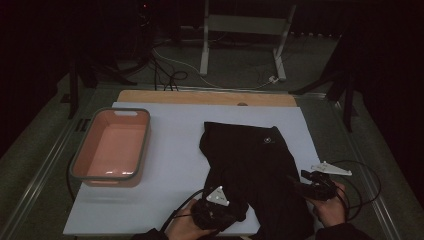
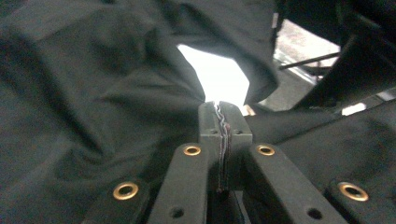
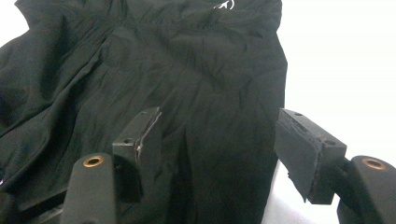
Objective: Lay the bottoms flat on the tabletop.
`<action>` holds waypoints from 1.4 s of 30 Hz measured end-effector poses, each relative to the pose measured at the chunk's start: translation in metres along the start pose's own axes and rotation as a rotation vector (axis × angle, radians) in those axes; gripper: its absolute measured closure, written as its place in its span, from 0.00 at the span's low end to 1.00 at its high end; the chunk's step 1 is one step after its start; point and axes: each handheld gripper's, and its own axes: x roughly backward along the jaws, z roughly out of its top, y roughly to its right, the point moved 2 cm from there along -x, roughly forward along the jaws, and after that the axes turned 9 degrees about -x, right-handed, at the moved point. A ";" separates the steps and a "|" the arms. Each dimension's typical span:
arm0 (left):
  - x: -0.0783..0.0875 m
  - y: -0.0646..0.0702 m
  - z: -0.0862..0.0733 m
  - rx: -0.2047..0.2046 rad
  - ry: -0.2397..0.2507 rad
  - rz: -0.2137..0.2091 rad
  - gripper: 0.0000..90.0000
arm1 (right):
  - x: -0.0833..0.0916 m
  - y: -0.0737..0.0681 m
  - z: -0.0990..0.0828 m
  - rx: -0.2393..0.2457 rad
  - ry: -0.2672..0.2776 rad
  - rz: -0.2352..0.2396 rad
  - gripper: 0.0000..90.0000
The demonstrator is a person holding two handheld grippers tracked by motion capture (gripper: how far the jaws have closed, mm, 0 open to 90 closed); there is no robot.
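Jaws, high view: left gripper (image 1: 216, 207) sits at the near edge of the black garment (image 1: 252, 160), its jaws hidden by cloth; right gripper (image 1: 312, 185) rests at the garment's right side. The garment lies on the white table (image 1: 175, 150), right of the pink tub (image 1: 112, 147).

Left gripper view: left gripper (image 2: 225, 126) pinched tight on a fold of the garment (image 2: 93, 93).

Right gripper view: right gripper (image 3: 217, 140) spread wide over the garment (image 3: 187, 70), pads clear of the cloth.
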 end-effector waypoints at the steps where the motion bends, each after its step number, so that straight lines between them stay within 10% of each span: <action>1: -0.003 0.002 0.002 -0.003 -0.002 -0.002 0.99 | 0.000 0.000 0.000 0.001 0.000 0.000 0.37; 11: -0.019 0.007 0.013 -0.034 0.009 -0.025 0.86 | 0.000 0.000 0.000 0.002 0.000 0.002 0.37; 18: 0.004 -0.012 0.010 0.002 0.058 0.129 0.51 | 0.001 0.001 0.000 -0.003 0.005 -0.001 0.37; 28: 0.026 -0.049 -0.005 0.111 0.067 0.330 0.43 | 0.001 0.000 0.000 -0.004 0.004 0.003 0.37; 42: 0.017 -0.084 -0.012 0.192 0.003 0.410 0.42 | 0.001 0.001 0.001 -0.009 0.008 -0.001 0.37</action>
